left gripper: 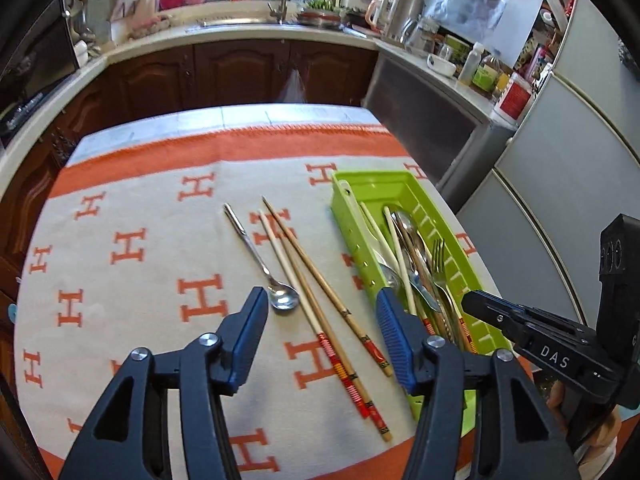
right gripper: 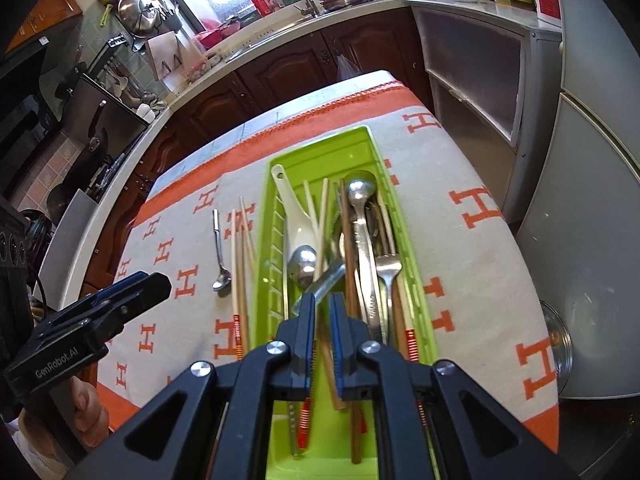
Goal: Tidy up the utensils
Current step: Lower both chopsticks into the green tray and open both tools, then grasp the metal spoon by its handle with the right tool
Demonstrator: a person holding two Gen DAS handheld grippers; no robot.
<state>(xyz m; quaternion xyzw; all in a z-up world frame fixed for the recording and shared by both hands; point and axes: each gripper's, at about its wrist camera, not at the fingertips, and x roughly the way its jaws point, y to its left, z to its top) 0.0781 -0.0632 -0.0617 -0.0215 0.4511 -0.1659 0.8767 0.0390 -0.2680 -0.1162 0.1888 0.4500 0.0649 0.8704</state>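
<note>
Blue-padded left gripper (left gripper: 322, 336) hangs open and empty over the cloth (left gripper: 160, 208), left of the green tray (left gripper: 404, 186). Beneath it a spoon (left gripper: 264, 264) and three chopsticks (left gripper: 320, 312) lie lengthwise, parallel to the tray. Right gripper (right gripper: 323, 322), nearly shut, sits over the tray's cutlery; whether it grips anything is unclear.

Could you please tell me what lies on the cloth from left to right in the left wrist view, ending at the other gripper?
Small metal spoon → white chopstick with red wrapped end → two bamboo chopsticks → green tray holding cutlery → right gripper.
</note>
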